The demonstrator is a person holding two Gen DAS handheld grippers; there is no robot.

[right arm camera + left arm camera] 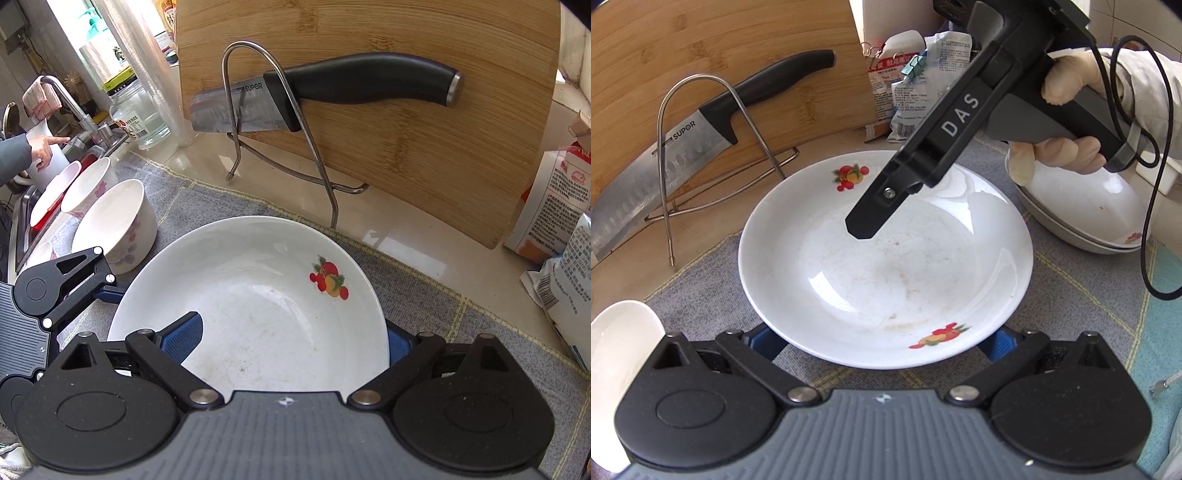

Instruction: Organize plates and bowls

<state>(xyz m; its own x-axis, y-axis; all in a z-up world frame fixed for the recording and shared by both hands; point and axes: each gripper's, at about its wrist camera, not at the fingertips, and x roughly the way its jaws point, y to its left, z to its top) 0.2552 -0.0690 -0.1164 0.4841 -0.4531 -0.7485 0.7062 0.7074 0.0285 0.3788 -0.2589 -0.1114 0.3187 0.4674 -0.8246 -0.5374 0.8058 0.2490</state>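
A white plate with fruit prints lies on the grey mat and also fills the right wrist view. My left gripper is open, its blue fingers under the plate's near rim on both sides. My right gripper is open above the plate, one blue finger over the plate, the other behind its right rim. The right gripper also shows from outside in the left wrist view, tip low over the plate. Two more stacked plates sit at the right. White bowls stand left.
A bamboo cutting board leans at the back with a knife in a wire rack. Food packets lie behind the plate. A sink with a tap and another person's hand are at the far left.
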